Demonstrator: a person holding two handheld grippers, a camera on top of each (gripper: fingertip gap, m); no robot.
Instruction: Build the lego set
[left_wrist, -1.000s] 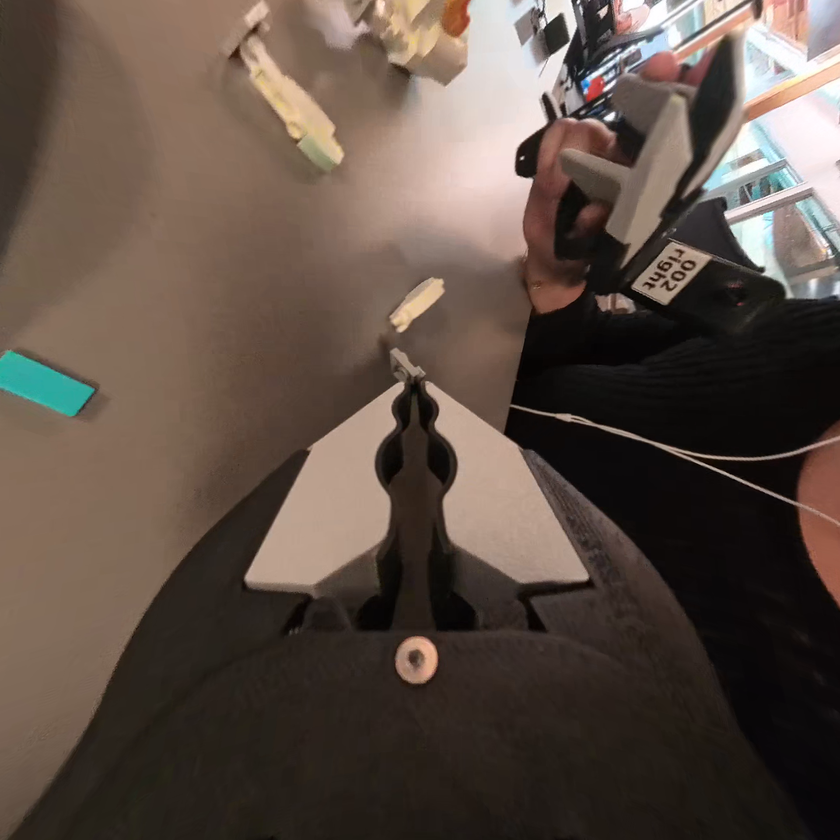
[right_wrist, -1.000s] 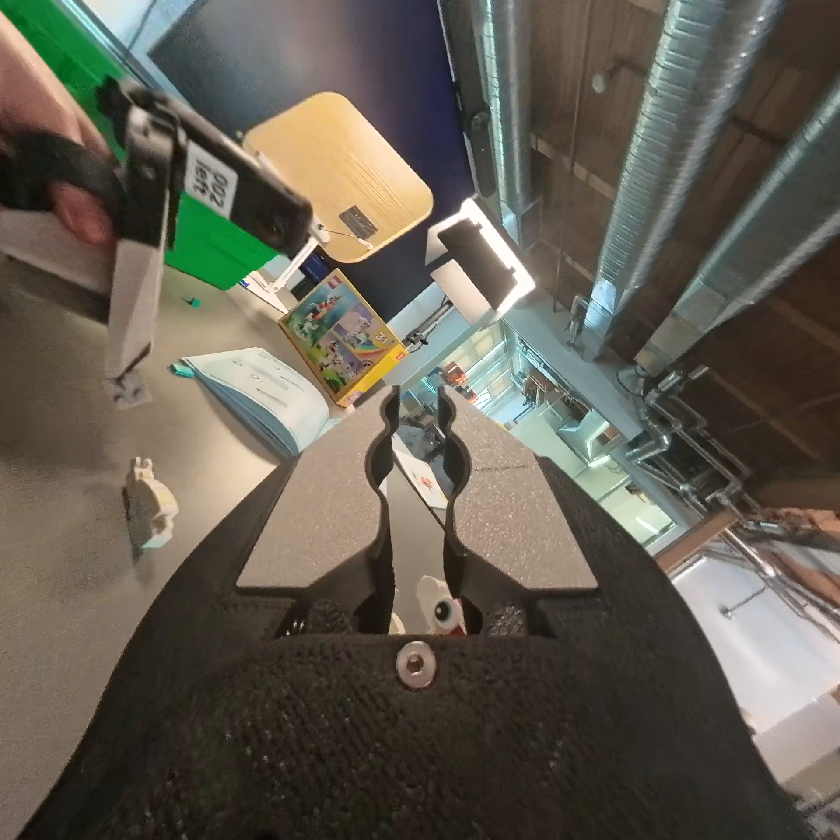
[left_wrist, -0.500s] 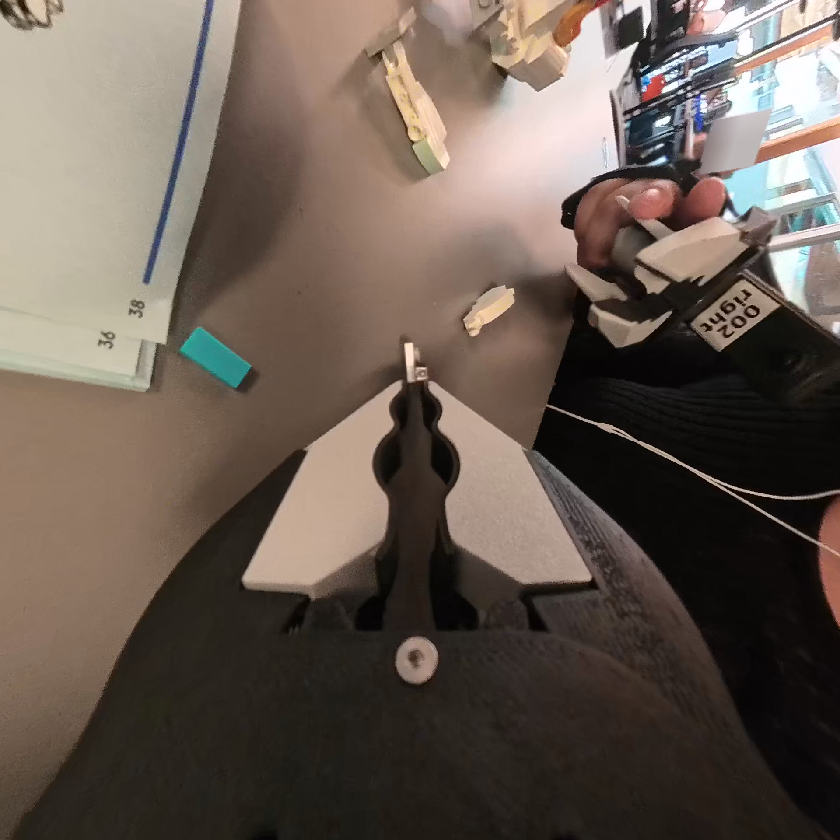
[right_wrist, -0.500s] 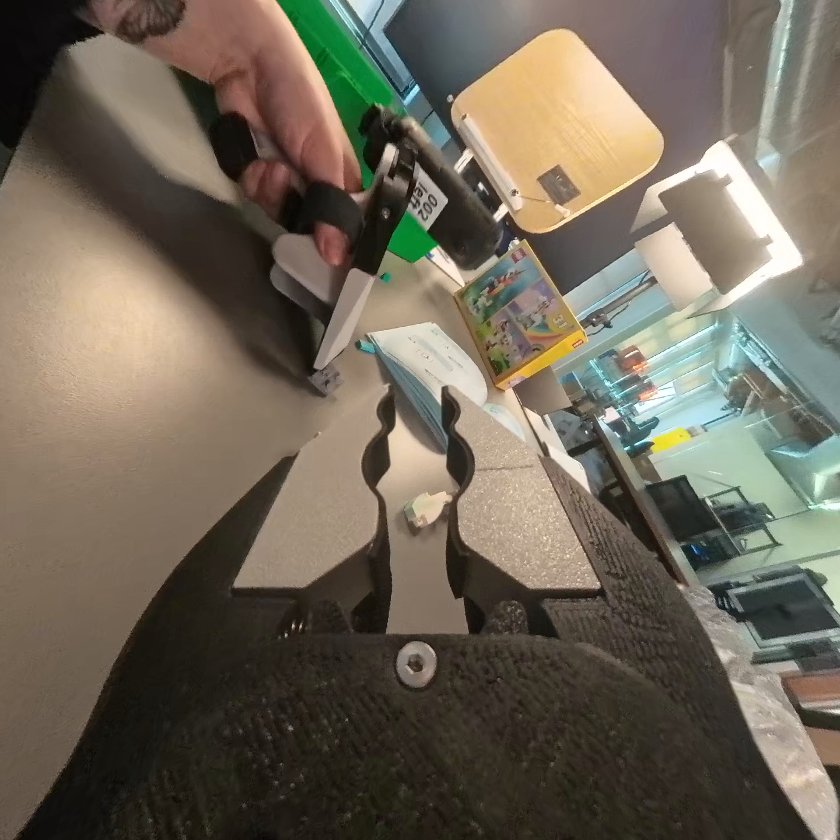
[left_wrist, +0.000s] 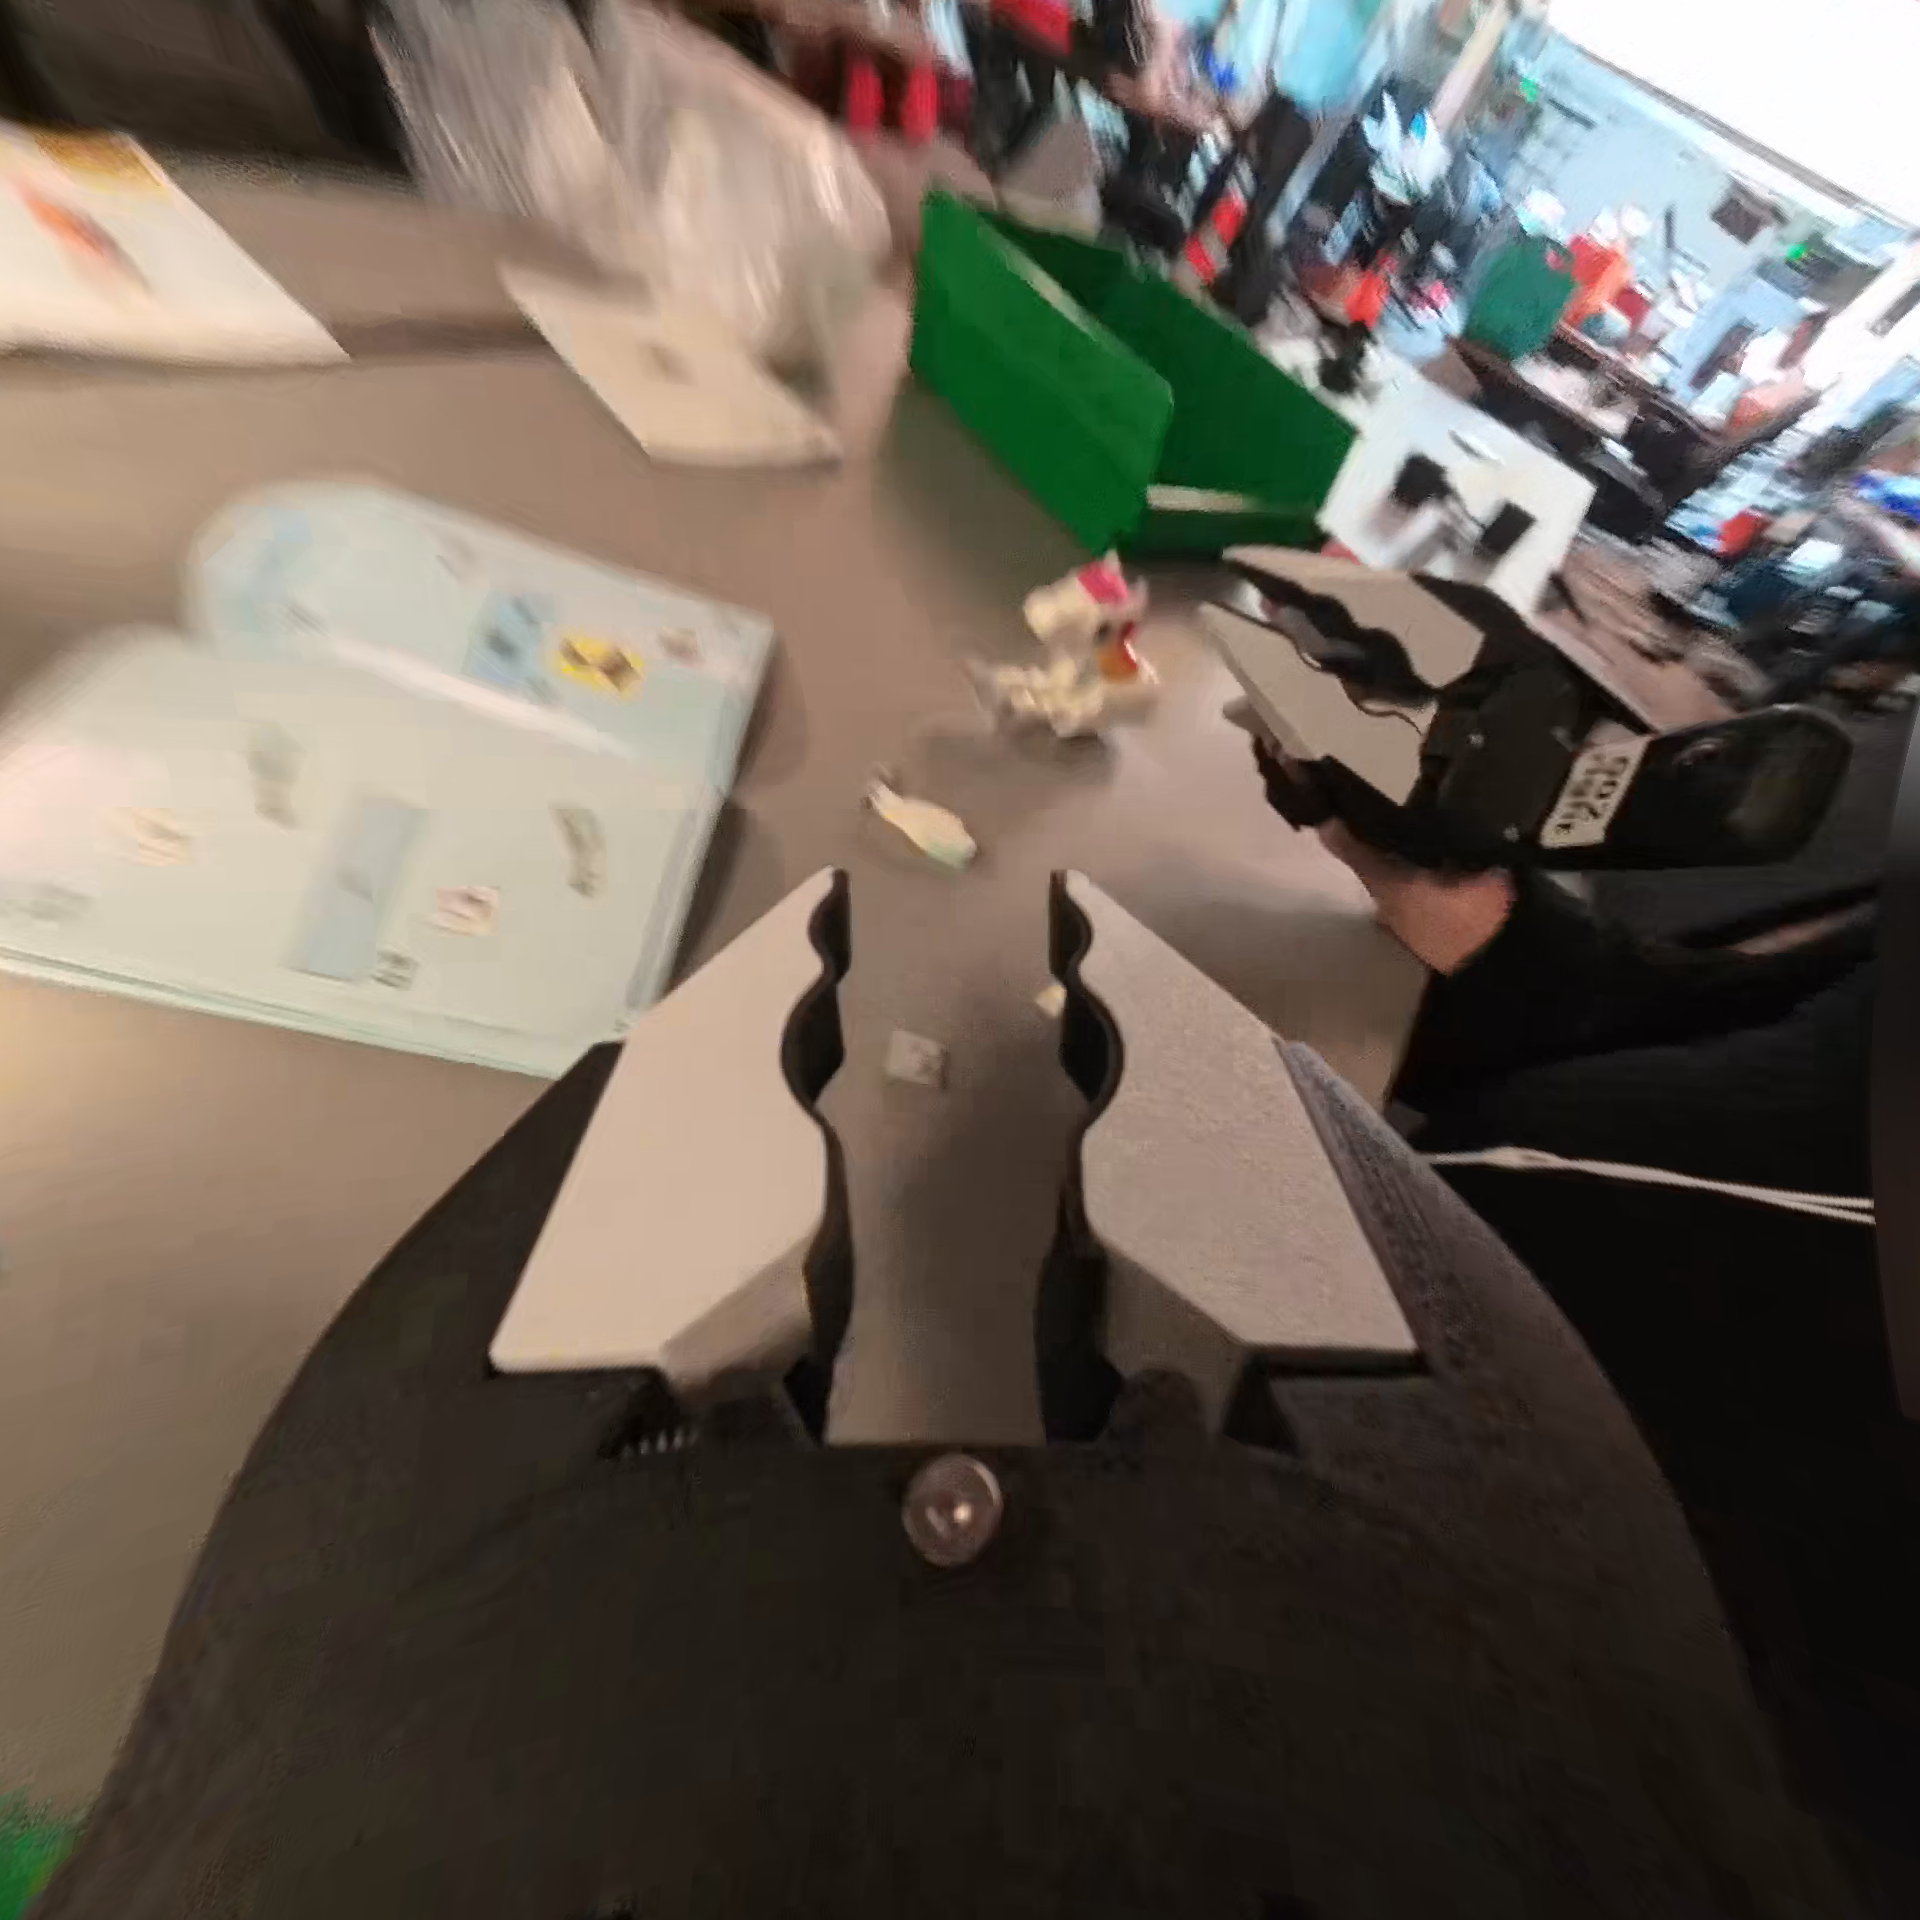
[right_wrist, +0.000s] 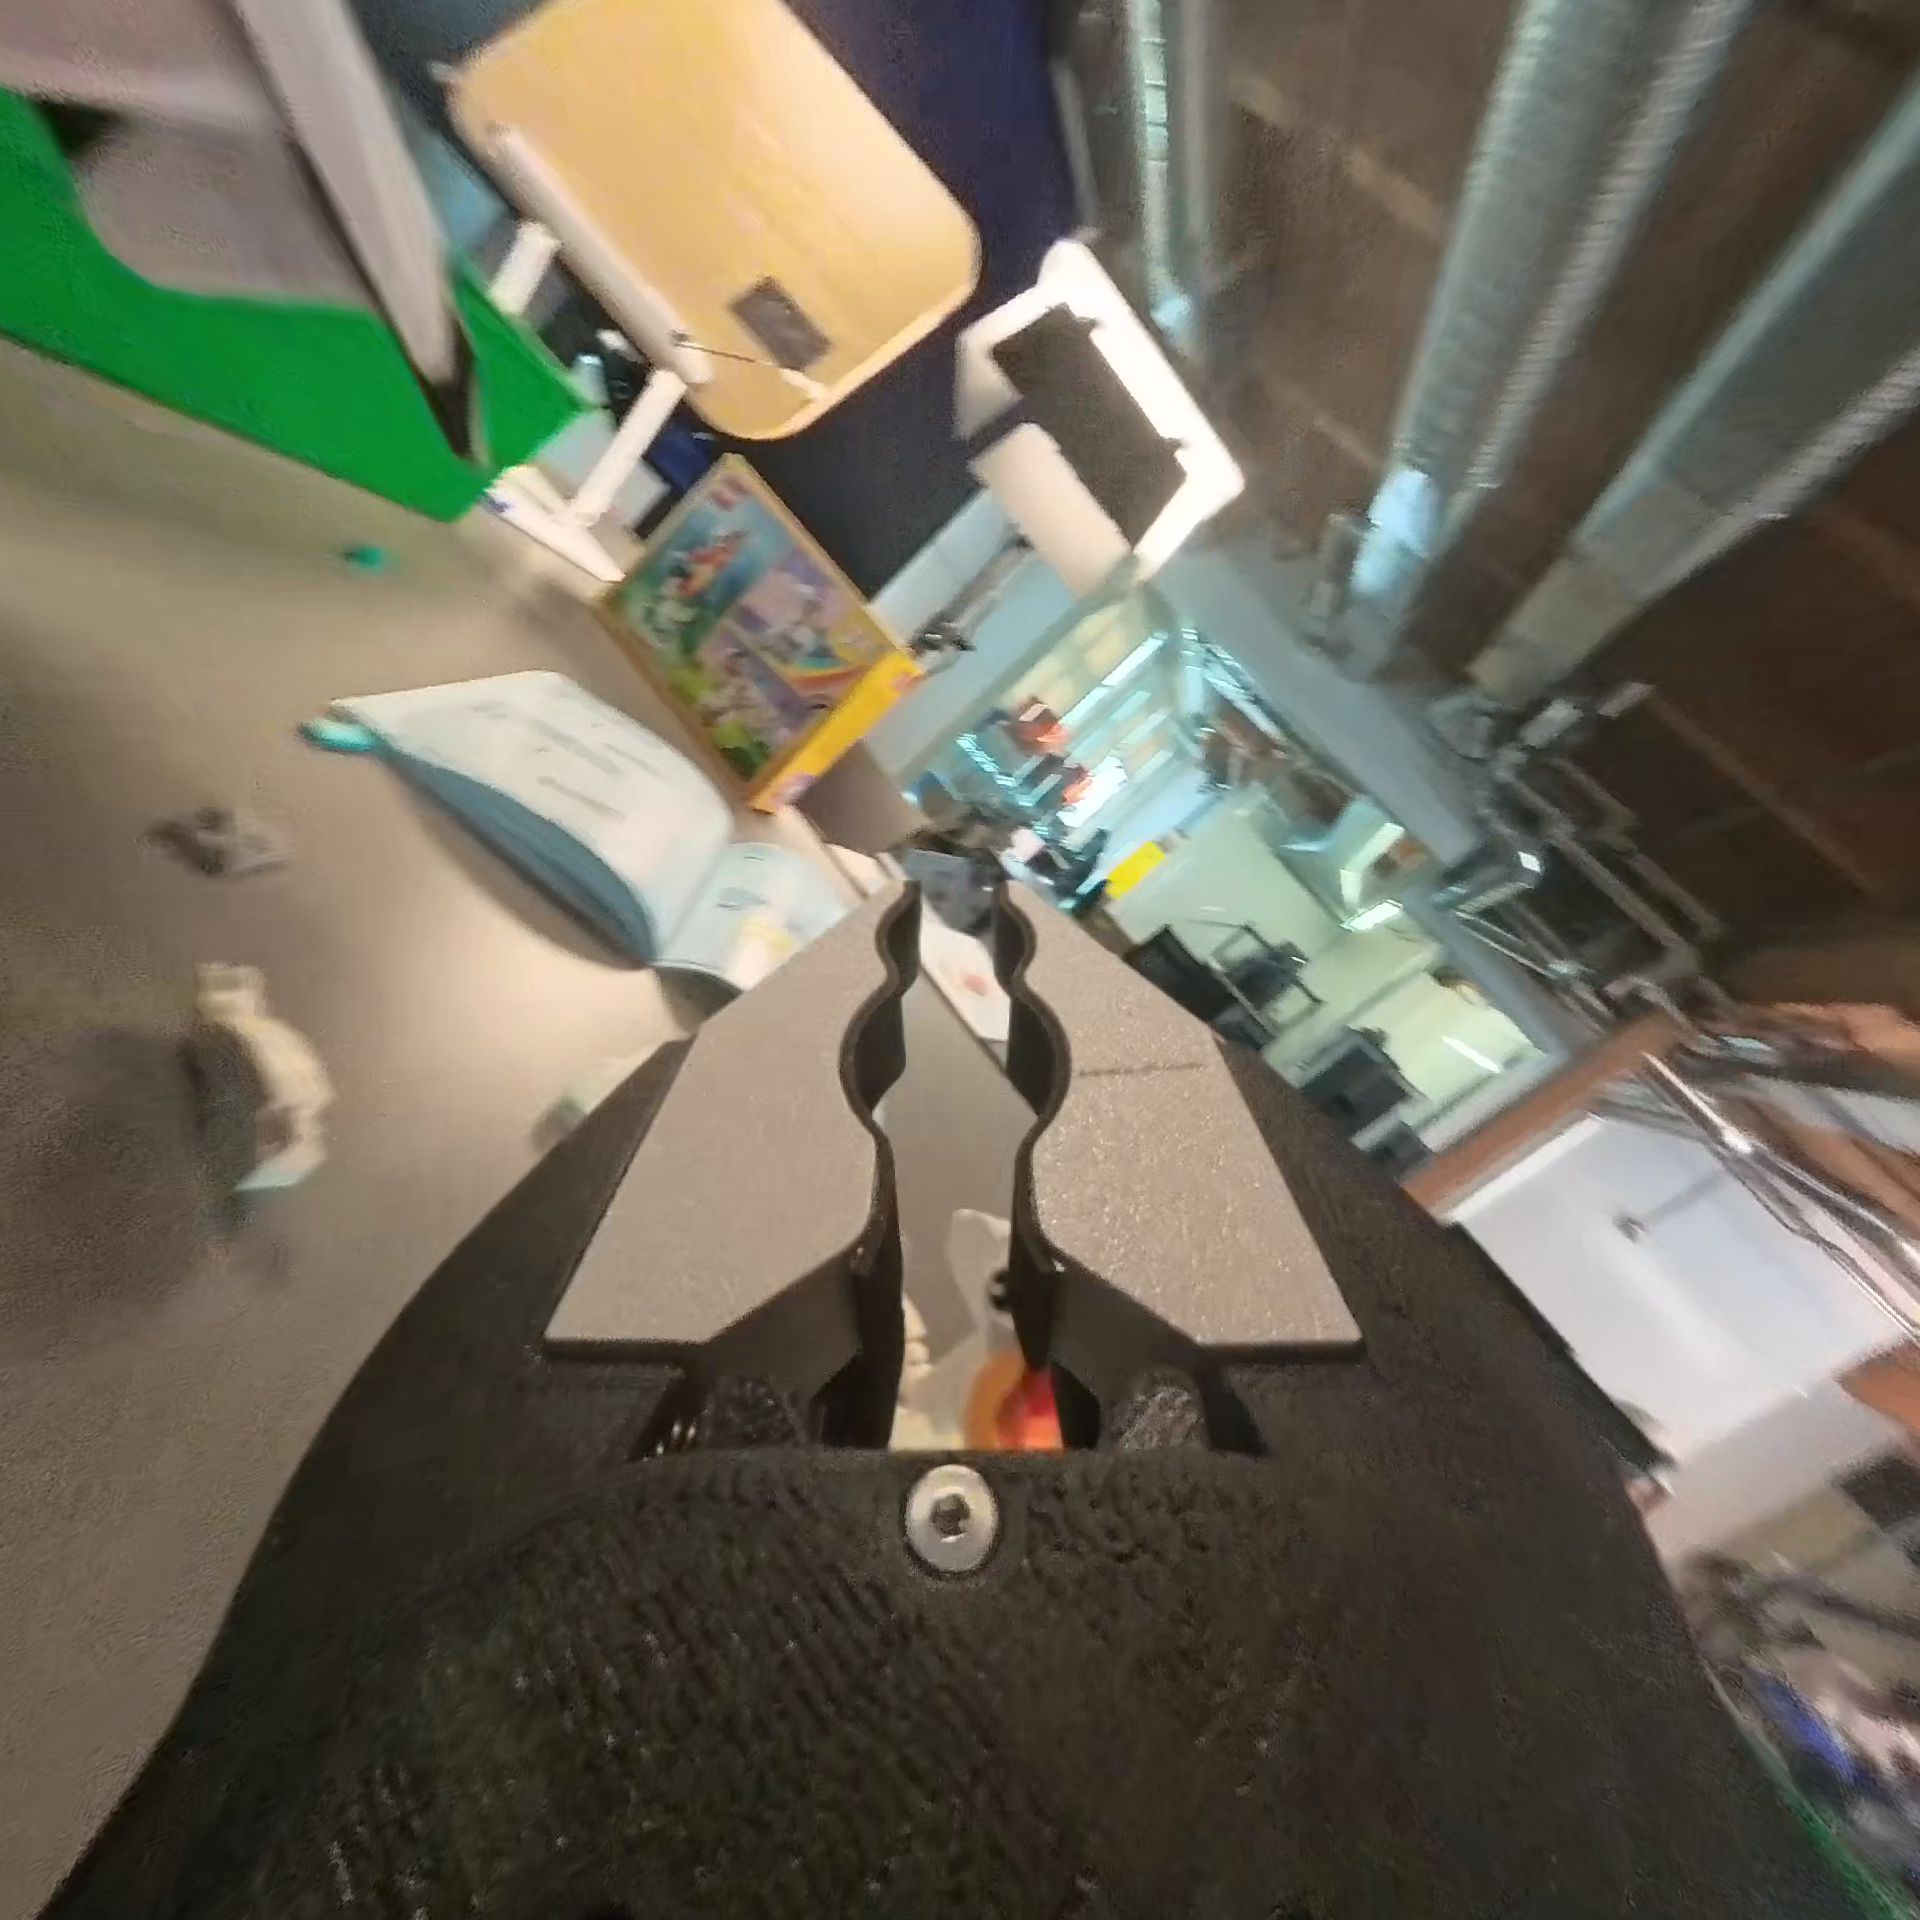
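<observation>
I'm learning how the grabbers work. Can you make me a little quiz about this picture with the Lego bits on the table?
1. True or false: the left gripper is pinching the small grey piece.
2. What colour is the big bin at the far side of the table?
3. Which lies nearer the left gripper's tips: A, the open instruction booklet, or B, the white part-built model?

Key
1. False. Its jaws stand apart and the piece lies on the table, seen through the gap between them.
2. Green.
3. A. The booklet lies just to their left; the model sits farther back, near the right gripper.
</observation>
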